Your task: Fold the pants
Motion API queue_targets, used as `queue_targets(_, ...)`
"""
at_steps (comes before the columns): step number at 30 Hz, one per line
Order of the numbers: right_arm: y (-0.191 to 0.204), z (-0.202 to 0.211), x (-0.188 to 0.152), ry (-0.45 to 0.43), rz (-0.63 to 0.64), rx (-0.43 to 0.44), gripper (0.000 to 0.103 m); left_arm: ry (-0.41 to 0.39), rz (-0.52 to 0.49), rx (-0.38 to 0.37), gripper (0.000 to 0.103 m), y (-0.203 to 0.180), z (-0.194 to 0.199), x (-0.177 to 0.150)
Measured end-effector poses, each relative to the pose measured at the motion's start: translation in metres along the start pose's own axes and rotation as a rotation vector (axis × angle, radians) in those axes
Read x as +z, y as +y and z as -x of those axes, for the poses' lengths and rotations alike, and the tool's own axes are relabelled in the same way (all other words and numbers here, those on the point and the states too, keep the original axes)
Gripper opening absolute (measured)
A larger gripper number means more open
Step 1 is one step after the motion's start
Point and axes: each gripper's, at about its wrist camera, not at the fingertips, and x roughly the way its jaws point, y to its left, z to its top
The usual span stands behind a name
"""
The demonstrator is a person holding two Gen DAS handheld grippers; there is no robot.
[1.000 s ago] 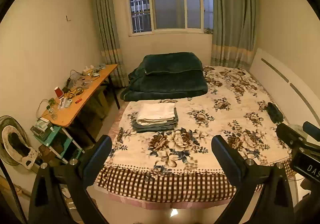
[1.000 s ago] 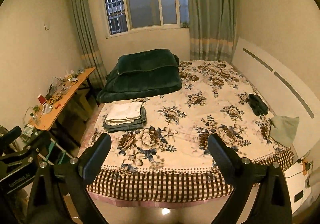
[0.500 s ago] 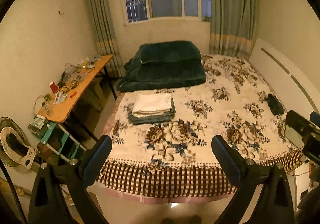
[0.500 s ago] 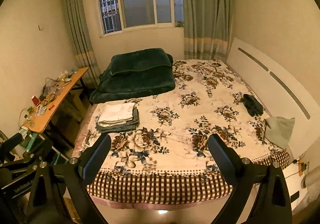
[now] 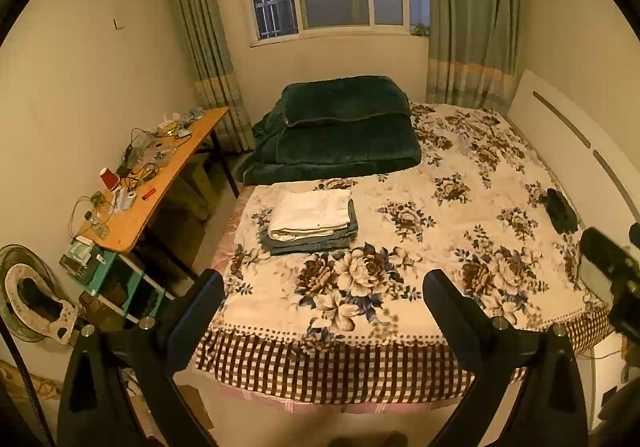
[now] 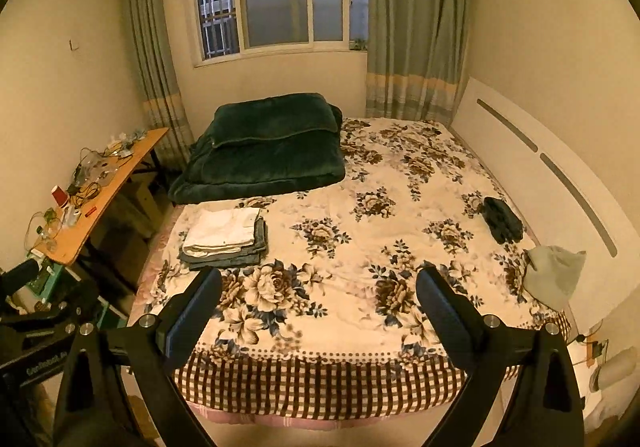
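Observation:
A stack of folded pants (image 5: 310, 221) (image 6: 224, 237), white on top of grey-blue ones, lies on the left side of the floral bed (image 5: 400, 247) (image 6: 360, 247). A small dark garment (image 5: 561, 209) (image 6: 502, 219) sits near the right edge, and a pale grey-green garment (image 6: 554, 275) lies at the bed's right front corner. My left gripper (image 5: 324, 311) hangs open before the foot of the bed, holding nothing. My right gripper (image 6: 318, 307) is open and empty too, well short of the clothes. Each gripper's body shows at the edge of the other's view.
A folded dark green quilt (image 5: 336, 131) (image 6: 264, 147) takes up the far left of the bed. A cluttered wooden desk (image 5: 160, 175) (image 6: 104, 191) stands along the left wall, with a fan (image 5: 28, 295) near it. A white headboard (image 6: 540, 167) lines the right side.
Both cameras have drifted slightly, so the bed sits a little differently in the frame. Both grippers stay open and nothing on the bed has moved.

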Motion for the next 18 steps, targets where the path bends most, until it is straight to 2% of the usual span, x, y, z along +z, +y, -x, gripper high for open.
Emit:
queue_targets(4,0.003,-0.016,0.007,0.022,-0.005,0.014,0.099,-0.002,0.022,-0.007,0.102,0.005,-0.003,0.009)
queue_targets(12,0.007,-0.037,0.0,0.057,-0.029,0.031,0.099,-0.005,0.033,-0.019,0.102,0.013,-0.01,0.017)
queue_targets(18,0.008,-0.044,-0.002,0.065,-0.033,0.033,0.1,0.021,0.034,-0.018,0.103,0.015,-0.021,0.015)
